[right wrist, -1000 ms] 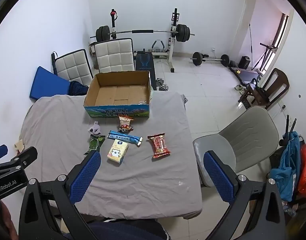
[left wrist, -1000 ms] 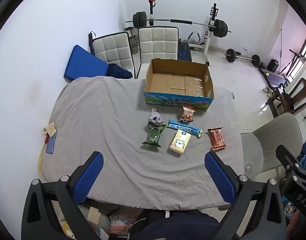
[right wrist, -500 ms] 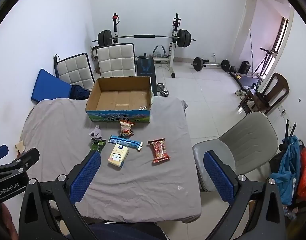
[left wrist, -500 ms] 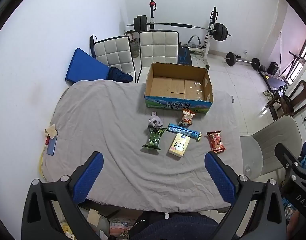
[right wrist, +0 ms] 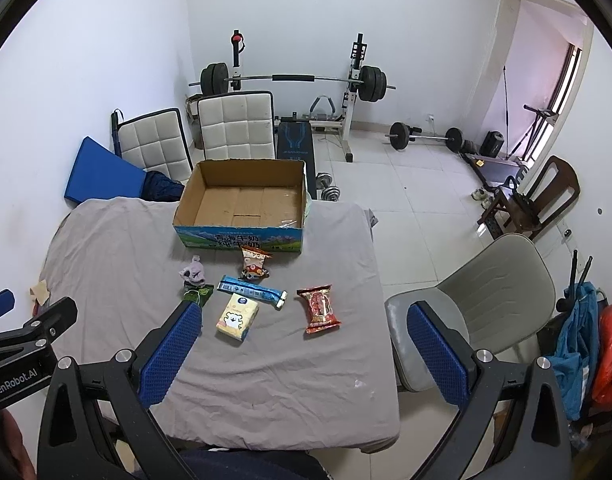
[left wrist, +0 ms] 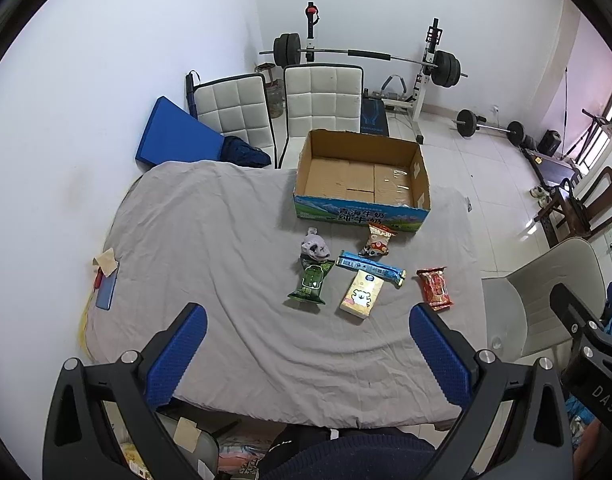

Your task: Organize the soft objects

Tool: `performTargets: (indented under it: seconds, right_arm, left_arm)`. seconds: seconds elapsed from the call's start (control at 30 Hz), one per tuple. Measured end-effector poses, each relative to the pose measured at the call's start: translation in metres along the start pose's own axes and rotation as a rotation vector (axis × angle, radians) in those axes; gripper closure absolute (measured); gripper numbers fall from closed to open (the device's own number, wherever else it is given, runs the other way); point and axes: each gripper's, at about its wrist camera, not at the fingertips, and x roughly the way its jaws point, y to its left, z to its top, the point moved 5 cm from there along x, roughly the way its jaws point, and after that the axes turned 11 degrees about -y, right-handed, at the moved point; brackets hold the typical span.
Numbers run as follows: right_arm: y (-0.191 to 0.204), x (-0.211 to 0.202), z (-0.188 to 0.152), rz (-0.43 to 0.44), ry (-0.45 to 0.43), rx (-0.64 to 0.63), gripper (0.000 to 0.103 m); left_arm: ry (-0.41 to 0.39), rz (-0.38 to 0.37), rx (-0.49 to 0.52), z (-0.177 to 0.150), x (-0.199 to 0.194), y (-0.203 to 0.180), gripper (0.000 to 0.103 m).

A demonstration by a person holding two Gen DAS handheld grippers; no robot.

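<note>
An open cardboard box (left wrist: 361,178) (right wrist: 242,204) stands at the far side of the grey-covered table (left wrist: 210,240) (right wrist: 118,248). In front of it lie a purple plush toy (left wrist: 314,245) (right wrist: 194,272), a green packet (left wrist: 310,283), an orange snack bag (left wrist: 377,240) (right wrist: 254,263), a blue bar packet (left wrist: 369,268) (right wrist: 252,291), a yellow tissue pack (left wrist: 361,297) (right wrist: 238,316) and a red packet (left wrist: 434,288) (right wrist: 319,308). My left gripper (left wrist: 306,344) and right gripper (right wrist: 302,344) are open, empty, high above the near table edge.
Two white padded chairs (left wrist: 290,108) and a blue mat (left wrist: 174,138) stand behind the table. A grey chair (right wrist: 485,296) is at the table's right. A phone (left wrist: 106,290) lies at the left edge. Gym weights (right wrist: 290,80) line the back wall.
Both grippers have risen and pulled back a little, so the table and items look smaller and farther. Nothing on the table has moved.
</note>
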Motion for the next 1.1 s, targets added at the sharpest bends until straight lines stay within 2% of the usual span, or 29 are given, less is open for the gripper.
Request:
performTargets:
  seconds: [1.1]
  right_arm:
    - [0.006,0.005,0.009,0.023,-0.024,0.005,0.0]
  left_arm:
    - [0.0,0.0,-0.02,0.002,0.012,0.002,0.0]
